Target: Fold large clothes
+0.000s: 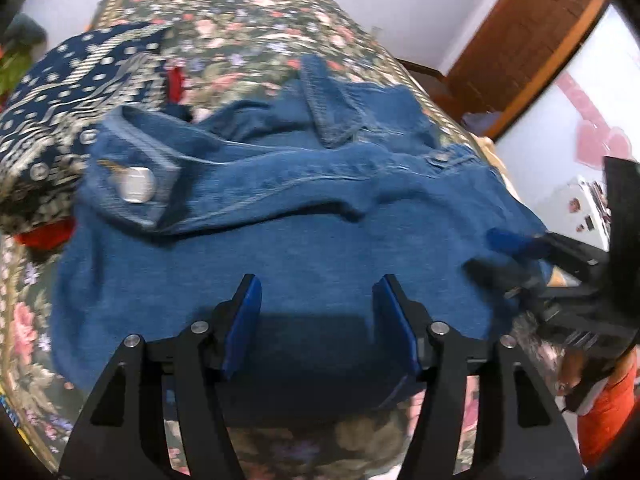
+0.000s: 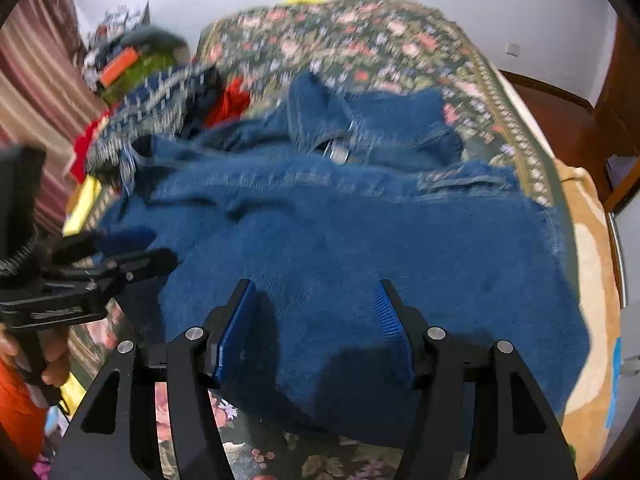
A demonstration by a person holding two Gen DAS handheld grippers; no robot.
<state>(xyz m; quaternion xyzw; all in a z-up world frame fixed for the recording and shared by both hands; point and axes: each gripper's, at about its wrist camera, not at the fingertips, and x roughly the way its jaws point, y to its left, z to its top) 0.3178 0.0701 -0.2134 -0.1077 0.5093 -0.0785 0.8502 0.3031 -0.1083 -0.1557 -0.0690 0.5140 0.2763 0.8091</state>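
Note:
A blue denim jacket [image 1: 280, 216] lies spread on the floral bedspread [image 1: 248, 20], with a metal button [image 1: 137, 187] on its cuff at the left. My left gripper [image 1: 319, 294] hovers open over the jacket's near hem, and its blue pads [image 1: 242, 320] grip nothing. In the right wrist view the same jacket [image 2: 360, 248] fills the middle. My right gripper [image 2: 316, 296] is open above the near hem. Each gripper shows in the other's view: the right gripper [image 1: 496, 252] at the jacket's right edge, the left gripper [image 2: 132, 252] at its left edge.
A navy patterned garment [image 1: 68, 92] and red cloth [image 1: 50, 236] lie left of the jacket. A beige blanket [image 2: 592, 280] hangs along the bed's right side. A wooden door frame [image 1: 520, 48] and a striped curtain [image 2: 36, 92] border the room. A hand [image 2: 56, 360] and an orange sleeve [image 1: 608, 420] are nearby.

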